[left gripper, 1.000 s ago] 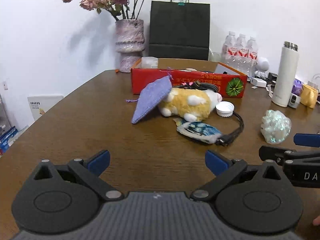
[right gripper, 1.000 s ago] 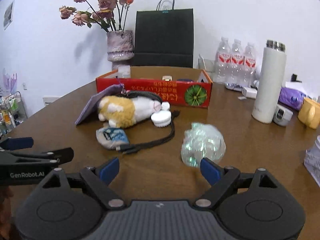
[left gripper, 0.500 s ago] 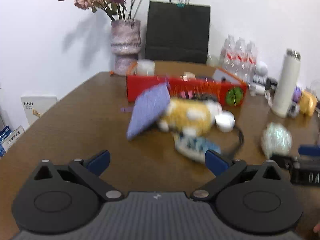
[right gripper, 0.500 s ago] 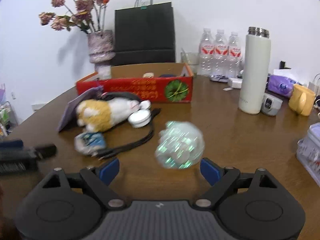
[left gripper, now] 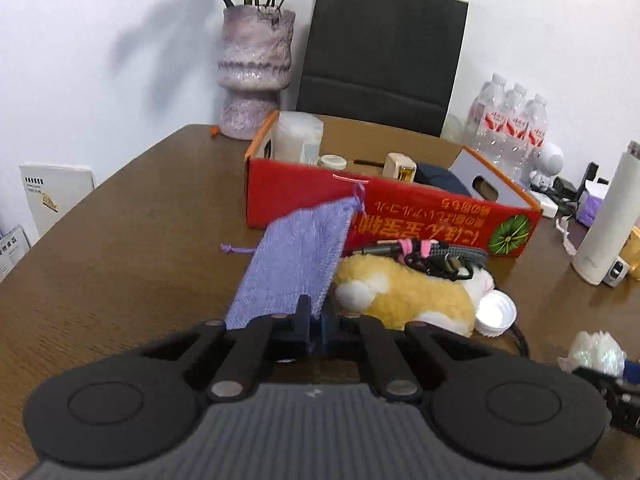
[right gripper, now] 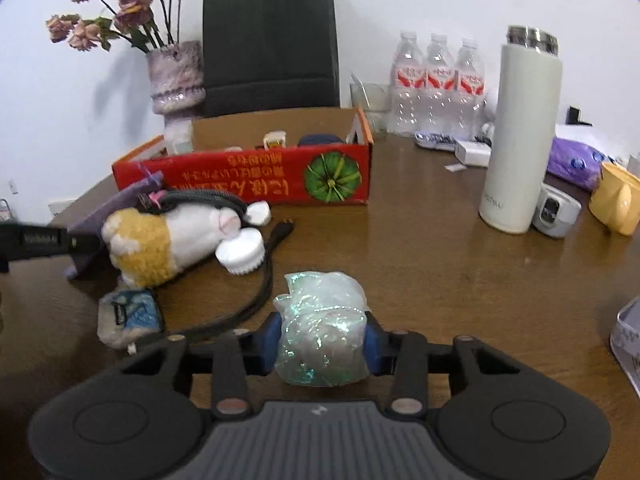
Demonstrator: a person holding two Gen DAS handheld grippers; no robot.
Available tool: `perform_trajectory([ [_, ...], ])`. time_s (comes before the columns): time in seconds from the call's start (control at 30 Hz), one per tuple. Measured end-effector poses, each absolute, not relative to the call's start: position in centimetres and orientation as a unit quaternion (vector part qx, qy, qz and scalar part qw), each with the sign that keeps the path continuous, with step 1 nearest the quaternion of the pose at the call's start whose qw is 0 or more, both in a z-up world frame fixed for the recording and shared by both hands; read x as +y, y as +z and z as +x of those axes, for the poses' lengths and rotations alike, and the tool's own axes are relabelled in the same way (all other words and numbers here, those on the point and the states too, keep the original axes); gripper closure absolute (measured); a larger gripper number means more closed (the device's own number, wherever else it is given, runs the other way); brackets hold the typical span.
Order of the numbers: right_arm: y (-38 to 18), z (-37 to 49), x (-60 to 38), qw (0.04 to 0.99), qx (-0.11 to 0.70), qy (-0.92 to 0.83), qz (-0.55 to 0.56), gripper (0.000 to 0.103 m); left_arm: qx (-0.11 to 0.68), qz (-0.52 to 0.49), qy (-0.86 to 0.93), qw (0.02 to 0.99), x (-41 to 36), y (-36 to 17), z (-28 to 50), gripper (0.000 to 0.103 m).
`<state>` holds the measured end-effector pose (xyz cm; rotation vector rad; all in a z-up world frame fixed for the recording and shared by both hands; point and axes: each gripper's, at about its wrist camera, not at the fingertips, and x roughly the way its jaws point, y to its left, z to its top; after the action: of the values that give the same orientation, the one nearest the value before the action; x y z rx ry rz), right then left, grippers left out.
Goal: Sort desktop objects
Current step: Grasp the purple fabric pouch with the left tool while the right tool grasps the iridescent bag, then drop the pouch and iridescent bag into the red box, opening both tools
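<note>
My left gripper [left gripper: 317,328] is shut on the lower edge of a purple drawstring pouch [left gripper: 296,258] that leans against a yellow and white plush toy [left gripper: 404,294]. My right gripper [right gripper: 322,340] is shut on a crumpled iridescent plastic ball [right gripper: 324,328] on the table. A black cable bundle [left gripper: 436,258] lies on the plush. A white cap [right gripper: 240,254], a small blue and grey pouch [right gripper: 128,316] and a black cord [right gripper: 248,304] lie beside the plush. A red open box [right gripper: 256,178] with small items inside stands behind them.
A vase of dried roses [right gripper: 176,80] and a black paper bag [right gripper: 270,40] stand at the back. Water bottles [right gripper: 438,84], a tall white flask [right gripper: 520,132], a yellow mug [right gripper: 616,204] and a purple packet [right gripper: 576,162] crowd the right side of the brown table [right gripper: 460,280].
Both grippers moved forward and closed: the left onto the purple pouch, the right onto the iridescent plastic ball. Both were open and further back a second ago.
</note>
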<state>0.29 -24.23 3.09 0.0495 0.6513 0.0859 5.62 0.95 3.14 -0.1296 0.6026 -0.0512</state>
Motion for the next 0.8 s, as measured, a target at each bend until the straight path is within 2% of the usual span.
perform_trajectory([
  [0.23,8.6,2.6,-24.0,0.964,0.254,0.076,0.010,0.067,0.209,-0.095,-0.067,0.971,1.9,9.2,5.0,0.100],
  [0.47,12.8,11.4,-23.1,0.970,0.225,0.097,0.001,0.067,0.153,-0.087,-0.128,0.976,0.2,15.1,11.6,0.100],
  [0.6,12.8,17.6,-22.6,0.965,0.242,0.100,0.028,0.067,0.150,-0.142,-0.189,0.960,-1.1,16.9,16.8,0.100],
  [0.67,11.8,20.8,-22.7,0.957,0.269,0.099,0.048,0.067,0.177,-0.157,-0.177,0.955,-1.5,15.4,20.1,0.099],
  [0.8,8.7,27.0,-22.6,0.922,0.362,0.101,0.090,0.067,0.330,-0.149,-0.096,0.927,-2.0,7.6,27.2,0.099],
])
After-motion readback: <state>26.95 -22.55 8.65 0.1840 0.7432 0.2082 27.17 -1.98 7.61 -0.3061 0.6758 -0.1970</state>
